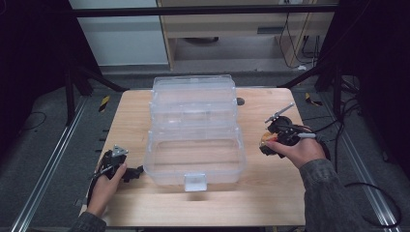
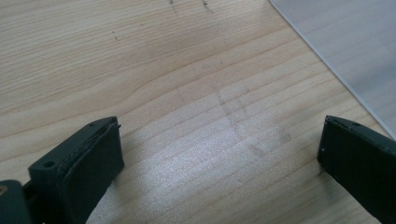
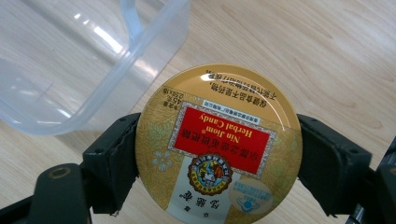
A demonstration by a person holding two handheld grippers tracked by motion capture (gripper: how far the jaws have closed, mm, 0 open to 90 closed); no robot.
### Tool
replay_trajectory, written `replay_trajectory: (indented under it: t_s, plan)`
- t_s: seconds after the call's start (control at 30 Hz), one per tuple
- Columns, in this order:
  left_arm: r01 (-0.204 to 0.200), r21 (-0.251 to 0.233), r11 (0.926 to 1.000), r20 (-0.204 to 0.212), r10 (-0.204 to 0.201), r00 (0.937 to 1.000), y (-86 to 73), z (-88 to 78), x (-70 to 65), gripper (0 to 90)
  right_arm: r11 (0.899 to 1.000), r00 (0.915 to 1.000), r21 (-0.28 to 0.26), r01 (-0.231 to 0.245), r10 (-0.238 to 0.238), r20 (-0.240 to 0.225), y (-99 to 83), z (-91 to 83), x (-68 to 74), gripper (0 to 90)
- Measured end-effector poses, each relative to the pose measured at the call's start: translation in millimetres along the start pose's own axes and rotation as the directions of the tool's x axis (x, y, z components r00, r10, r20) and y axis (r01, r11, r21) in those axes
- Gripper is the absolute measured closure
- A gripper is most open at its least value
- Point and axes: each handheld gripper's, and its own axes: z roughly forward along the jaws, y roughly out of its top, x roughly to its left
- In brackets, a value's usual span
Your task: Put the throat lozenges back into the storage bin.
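Currently, the right gripper (image 3: 218,149) is clamped on a round gold herbal candy tin (image 3: 218,144), one jaw pressing each side of its rim, label facing the camera. In the high view this right gripper (image 1: 270,142) is held just to the right of the clear plastic storage box (image 1: 196,130), apart from its wall. The left gripper (image 2: 219,163) has its jaws spread wide with nothing between them, above the bare wooden table (image 2: 163,70); it sits just left of the box's front corner (image 1: 121,169).
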Motion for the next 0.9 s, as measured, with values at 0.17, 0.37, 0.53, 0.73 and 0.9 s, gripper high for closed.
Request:
replay_trajectory:
  t_s: [0.17,0.37,0.53,0.73,0.9]
  plan:
    - [0.000,0.000,1.0000,0.001,0.000,1.0000,0.0,0.0,0.0,0.0,1.000,1.0000,-0.008,0.008,-0.008,0.002,8.0,-6.5,2.9,20.9]
    - [-0.001,-0.001,1.0000,0.001,0.001,1.0000,-0.1,0.0,0.1,0.0,1.000,0.9997,-0.016,0.024,-0.024,0.001,16.7,-11.8,6.3,21.0]
    - [0.000,-0.003,1.0000,0.001,0.000,1.0000,-0.2,0.1,0.0,0.0,0.999,0.9996,-0.025,0.030,-0.030,-0.003,22.1,-14.1,9.0,21.0]
    - [0.000,-0.003,1.0000,0.001,0.000,1.0000,-0.2,0.1,0.1,0.0,0.998,0.9990,-0.036,0.043,-0.043,-0.005,27.1,-19.0,11.8,21.0]
    - [-0.001,-0.004,1.0000,0.001,0.001,1.0000,-0.3,0.1,0.1,0.0,0.998,0.9987,-0.042,0.051,-0.051,-0.004,31.7,-23.0,15.5,21.0]
